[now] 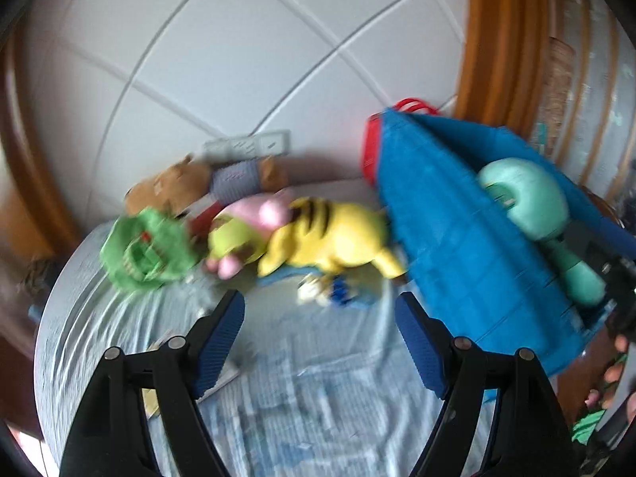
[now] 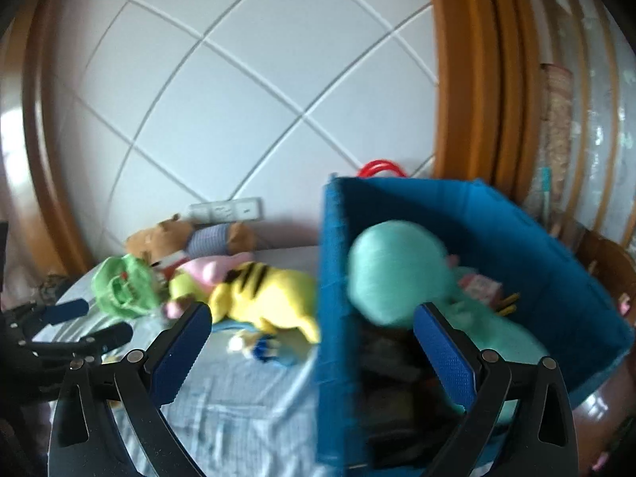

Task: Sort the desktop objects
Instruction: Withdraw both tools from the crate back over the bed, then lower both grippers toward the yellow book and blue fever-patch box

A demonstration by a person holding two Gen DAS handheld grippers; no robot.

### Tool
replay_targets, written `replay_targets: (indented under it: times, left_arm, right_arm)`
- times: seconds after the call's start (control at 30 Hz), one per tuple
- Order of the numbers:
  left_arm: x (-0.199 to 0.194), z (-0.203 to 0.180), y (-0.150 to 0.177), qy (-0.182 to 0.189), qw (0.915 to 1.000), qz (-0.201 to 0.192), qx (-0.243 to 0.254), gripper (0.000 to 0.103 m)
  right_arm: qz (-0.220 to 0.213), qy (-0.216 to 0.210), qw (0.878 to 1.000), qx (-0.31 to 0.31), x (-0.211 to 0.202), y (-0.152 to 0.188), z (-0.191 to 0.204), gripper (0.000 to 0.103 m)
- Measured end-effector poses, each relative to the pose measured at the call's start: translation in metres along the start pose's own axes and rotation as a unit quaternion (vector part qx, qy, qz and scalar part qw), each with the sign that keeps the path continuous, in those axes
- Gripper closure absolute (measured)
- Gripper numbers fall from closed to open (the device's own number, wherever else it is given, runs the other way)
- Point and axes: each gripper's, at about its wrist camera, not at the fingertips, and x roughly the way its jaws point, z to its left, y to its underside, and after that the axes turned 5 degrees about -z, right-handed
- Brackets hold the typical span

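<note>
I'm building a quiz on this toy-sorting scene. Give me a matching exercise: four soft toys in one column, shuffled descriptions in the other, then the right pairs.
Column one:
1. teal plush
2. yellow striped plush
3. green monster plush
4. brown bear plush

Column two:
A. nearest the wall socket
B. inside the blue fabric bin
C. on the bed beside the bin's outer wall
D. far end of the toy row from the bin

Pairs: 1-B, 2-C, 3-D, 4-A
</note>
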Motion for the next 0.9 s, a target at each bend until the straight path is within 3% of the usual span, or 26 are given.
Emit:
replay_targets:
  times: [0.3, 0.53, 0.9]
  left_arm:
    - [0.015, 0.12, 0.082, -0.057, 0.9956, 0.066, -0.033, 0.025]
    - [0.018, 0.204, 0.135, -0.079, 0.9905, 0.098, -0.054, 0.025]
    - [0.051, 0.237, 0.168, -0.071, 0.9845, 0.149, -0.06, 0.025]
  right_arm:
    - [0.07, -0.071, 0.995, -0.021, 0.034, 0.054, 0.108, 0.0]
    - [0.131, -0.085, 0.988, -0.016, 0.067, 0.104, 0.172, 0.0]
    - [0.189, -0.118, 0.975, -0.009, 0.118, 0.139, 0.218, 0.0]
